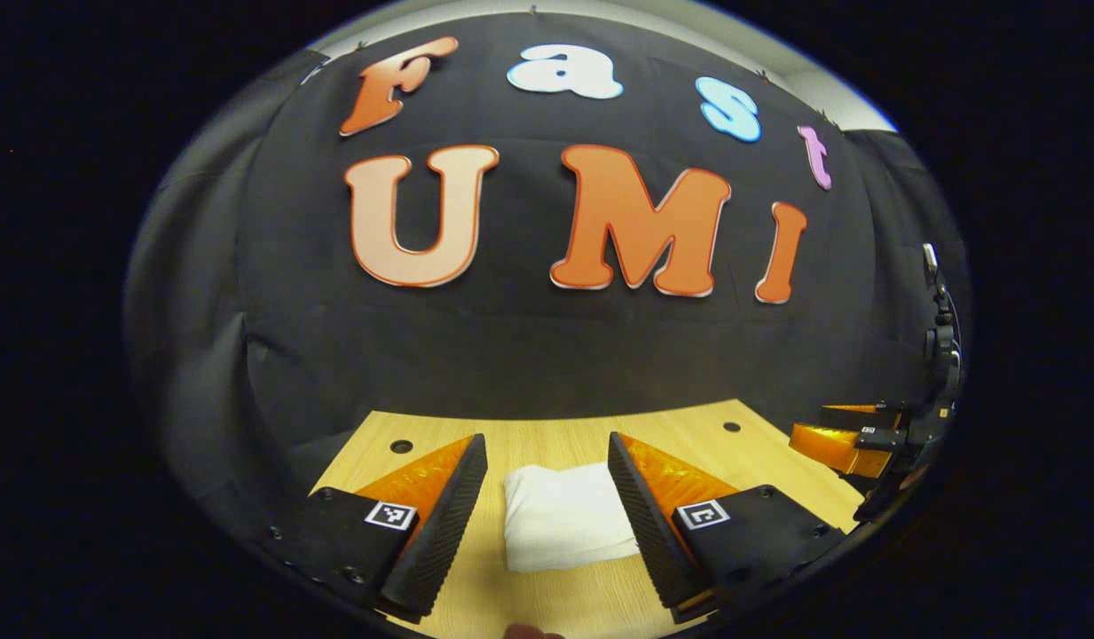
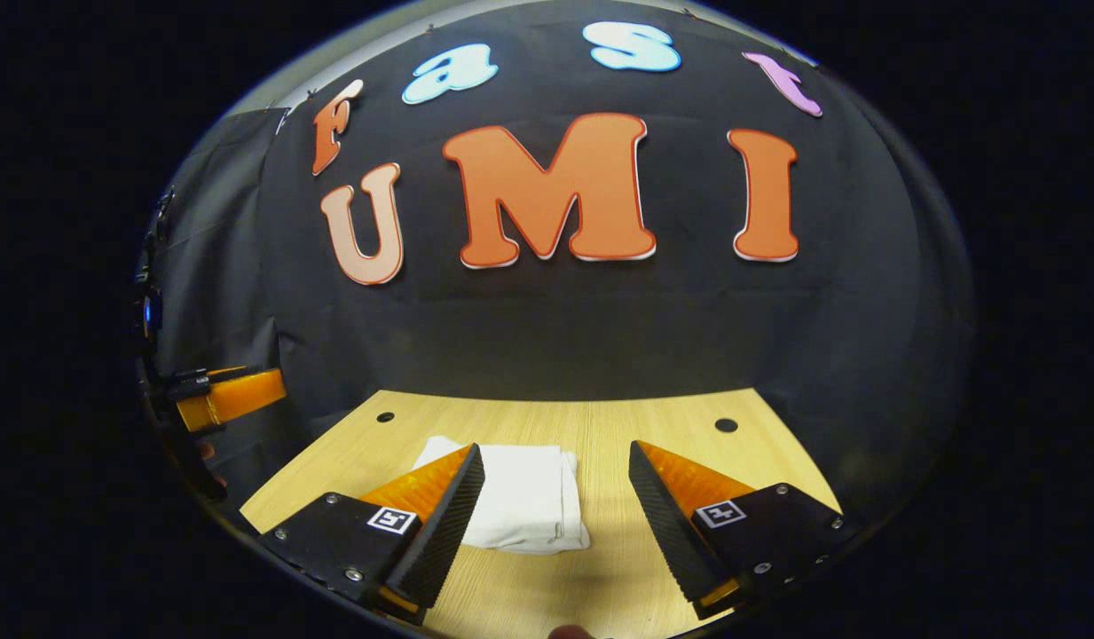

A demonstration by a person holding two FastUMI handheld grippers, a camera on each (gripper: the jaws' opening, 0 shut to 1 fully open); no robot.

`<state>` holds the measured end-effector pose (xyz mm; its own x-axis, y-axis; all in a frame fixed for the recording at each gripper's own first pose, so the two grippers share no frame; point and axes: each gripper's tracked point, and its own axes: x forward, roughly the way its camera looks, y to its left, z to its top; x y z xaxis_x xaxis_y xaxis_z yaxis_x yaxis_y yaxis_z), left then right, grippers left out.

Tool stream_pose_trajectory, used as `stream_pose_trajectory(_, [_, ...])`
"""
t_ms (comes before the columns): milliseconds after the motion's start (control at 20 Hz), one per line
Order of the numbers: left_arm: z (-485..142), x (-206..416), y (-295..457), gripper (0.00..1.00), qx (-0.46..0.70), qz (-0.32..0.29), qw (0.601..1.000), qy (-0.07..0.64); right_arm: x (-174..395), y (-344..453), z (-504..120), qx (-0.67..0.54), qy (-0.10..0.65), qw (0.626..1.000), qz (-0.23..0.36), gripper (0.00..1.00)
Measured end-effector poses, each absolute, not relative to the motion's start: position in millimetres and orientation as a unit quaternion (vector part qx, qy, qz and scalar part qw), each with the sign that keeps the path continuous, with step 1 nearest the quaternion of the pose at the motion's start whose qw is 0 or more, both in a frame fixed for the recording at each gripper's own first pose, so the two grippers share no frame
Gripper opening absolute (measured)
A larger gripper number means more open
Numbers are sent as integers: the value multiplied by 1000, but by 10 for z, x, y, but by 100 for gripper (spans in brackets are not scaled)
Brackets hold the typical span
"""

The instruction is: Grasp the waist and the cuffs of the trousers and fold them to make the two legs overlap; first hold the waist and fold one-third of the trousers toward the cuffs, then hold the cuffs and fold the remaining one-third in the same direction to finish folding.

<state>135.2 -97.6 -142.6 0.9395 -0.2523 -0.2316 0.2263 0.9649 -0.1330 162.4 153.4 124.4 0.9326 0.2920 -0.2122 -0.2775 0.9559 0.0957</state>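
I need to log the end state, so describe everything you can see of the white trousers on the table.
The trousers are white, of soft cloth by the look, and folded into a compact, roughly rectangular bundle with layered edges showing at one side. They lie flat on the wooden table, nearer its front. Nothing grips them: the left gripper and the right gripper both stand open above the table, with the bundle seen between or behind their fingers. Waist and cuffs cannot be told apart.

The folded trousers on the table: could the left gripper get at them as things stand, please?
Probably yes. The left gripper is open, with the folded trousers lying on the table between and ahead of its fingers, and nothing lies between them.
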Motion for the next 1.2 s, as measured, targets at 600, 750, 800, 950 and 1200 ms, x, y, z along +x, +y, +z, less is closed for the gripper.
stream_pose_trajectory(600, [-1294,1126,-995,91,-29,-86,996,18,1297,1855,1648,-30,-5,986,162,99])
stream_pose_trajectory(750, [-1282,1106,-1104,91,-43,-95,994,17,1322,1870,1641,-22,-1,987,161,98])
stream_pose_trajectory(800, [-1287,1119,-1113,91,-44,-95,994,16,1327,1874,1648,-17,-3,987,161,99])
stream_pose_trajectory(950, [-1293,1126,-1139,91,-49,-95,994,19,1345,1855,1621,-21,-5,987,158,99])
stream_pose_trajectory(1200, [-1336,1164,-1165,91,-49,-97,994,29,1324,1864,1563,-23,2,988,156,99])
